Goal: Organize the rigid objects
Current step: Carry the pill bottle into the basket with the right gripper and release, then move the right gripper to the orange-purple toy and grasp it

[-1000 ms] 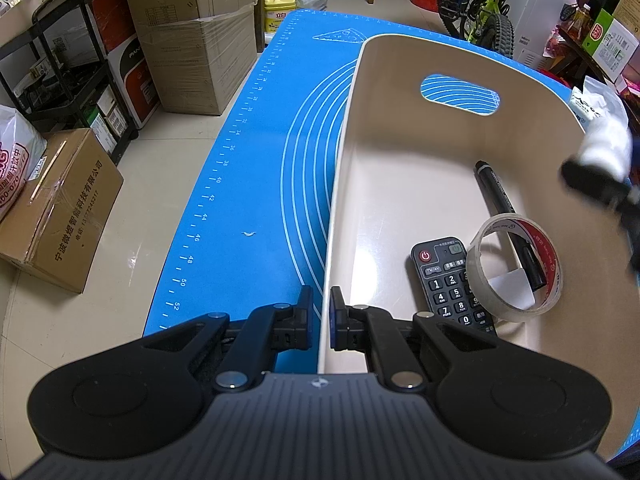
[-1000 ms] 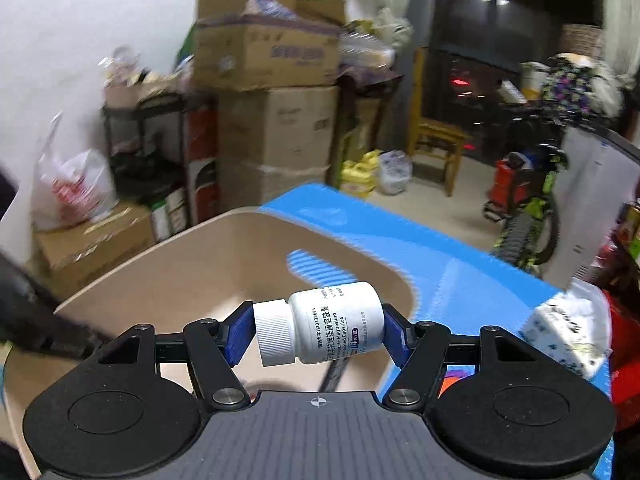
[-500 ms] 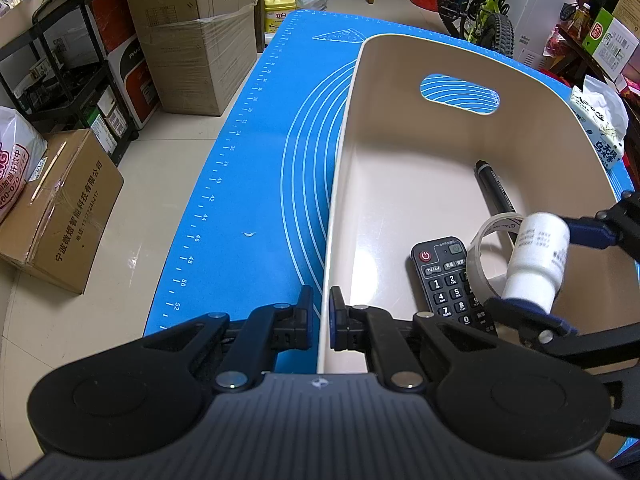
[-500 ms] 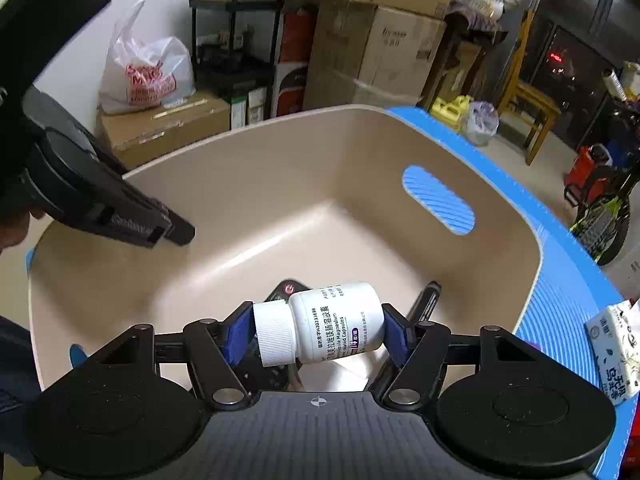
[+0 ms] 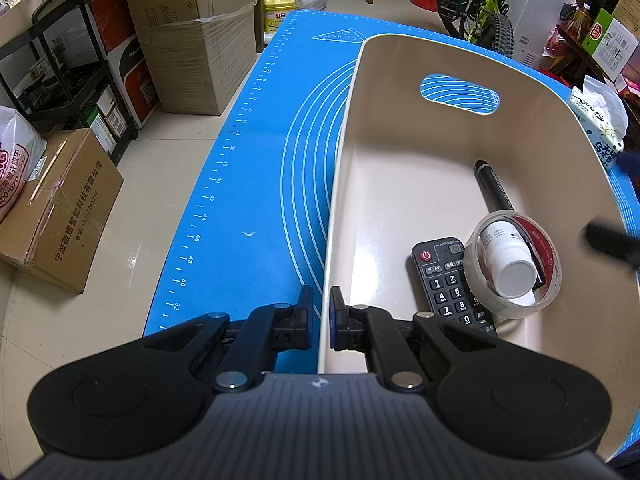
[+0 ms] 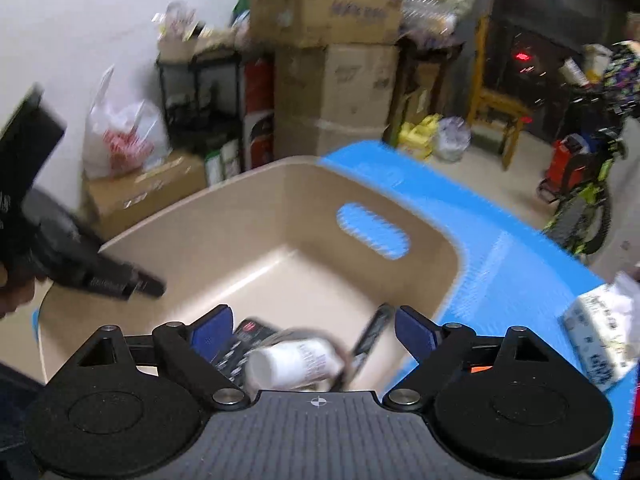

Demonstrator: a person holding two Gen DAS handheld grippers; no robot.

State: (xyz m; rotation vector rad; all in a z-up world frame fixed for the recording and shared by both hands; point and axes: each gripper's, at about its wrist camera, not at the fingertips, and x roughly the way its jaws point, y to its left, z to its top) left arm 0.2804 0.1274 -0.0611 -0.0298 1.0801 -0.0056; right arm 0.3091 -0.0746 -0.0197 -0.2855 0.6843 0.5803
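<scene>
1. My left gripper point(image 5: 320, 322) is pinched on the near wall of the beige bin point(image 5: 340, 184), its body hiding the rim below.
2. My right gripper point(image 6: 313, 330) is opening, pads clear of everything; its view is motion-blurred.
3. The white bottle point(image 5: 507, 258) lies inside the tape roll point(image 5: 550, 276), over the remote point(image 5: 442, 280), whose lower end is cut off.
4. A black marker point(image 5: 490, 186) lies beyond them, partly behind the roll.
5. Farther off sit a tissue pack point(image 5: 598, 128) on the blue mat point(image 5: 256, 184), then cardboard boxes point(image 5: 192, 32).
</scene>
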